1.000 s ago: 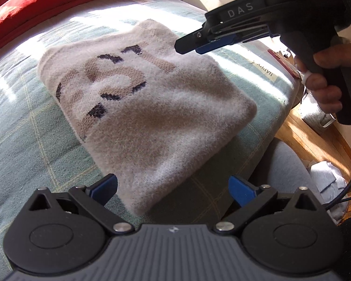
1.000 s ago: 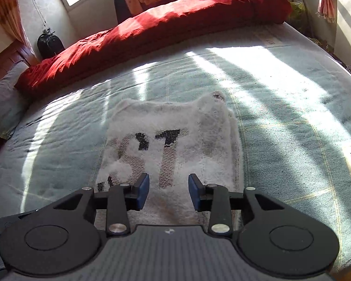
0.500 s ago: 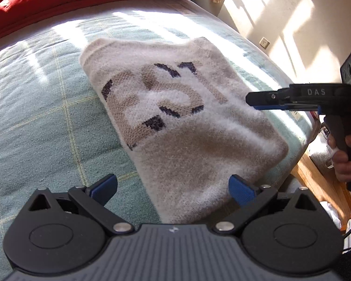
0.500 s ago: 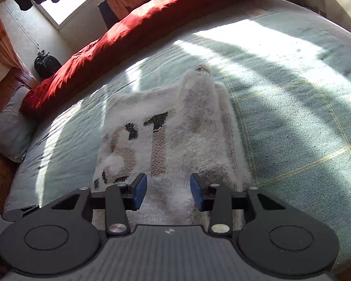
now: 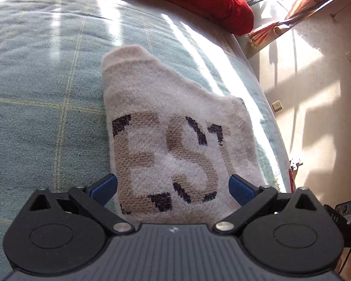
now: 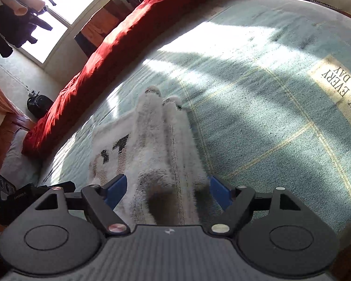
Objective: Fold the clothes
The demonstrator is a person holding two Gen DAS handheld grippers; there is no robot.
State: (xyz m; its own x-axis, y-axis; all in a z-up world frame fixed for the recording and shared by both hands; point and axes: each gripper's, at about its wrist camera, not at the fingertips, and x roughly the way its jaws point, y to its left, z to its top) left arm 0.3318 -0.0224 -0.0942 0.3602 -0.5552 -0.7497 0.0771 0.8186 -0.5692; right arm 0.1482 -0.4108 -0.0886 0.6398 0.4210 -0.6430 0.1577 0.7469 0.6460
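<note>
A fuzzy white sweater [image 5: 175, 117] with tan and dark letters lies folded on the pale green checked bedspread [image 5: 46, 82]. My left gripper [image 5: 173, 187] hovers open and wide over its lettered near end, and the cloth lies between the blue pads [image 5: 105, 187] without being pinched. From the right wrist, the sweater [image 6: 156, 145] shows as stacked folded layers running away from me. My right gripper [image 6: 167, 190] is opening its jaws, which straddle that folded edge with the pads clear of it. The left gripper's body [image 6: 11, 201] shows at the far left.
A red duvet [image 6: 128, 46] runs along the far side of the bed. The bed's edge [image 5: 266, 107] drops off at the right towards a sunlit wall. A black bag [image 6: 38, 105] sits on the floor by the window. A printed label [image 6: 339, 86] marks the bedspread.
Both grippers rolled and came in lower over the sweater. The left one swung round to its lettered end. The right gripper's jaws widened and now flank the folded edge.
</note>
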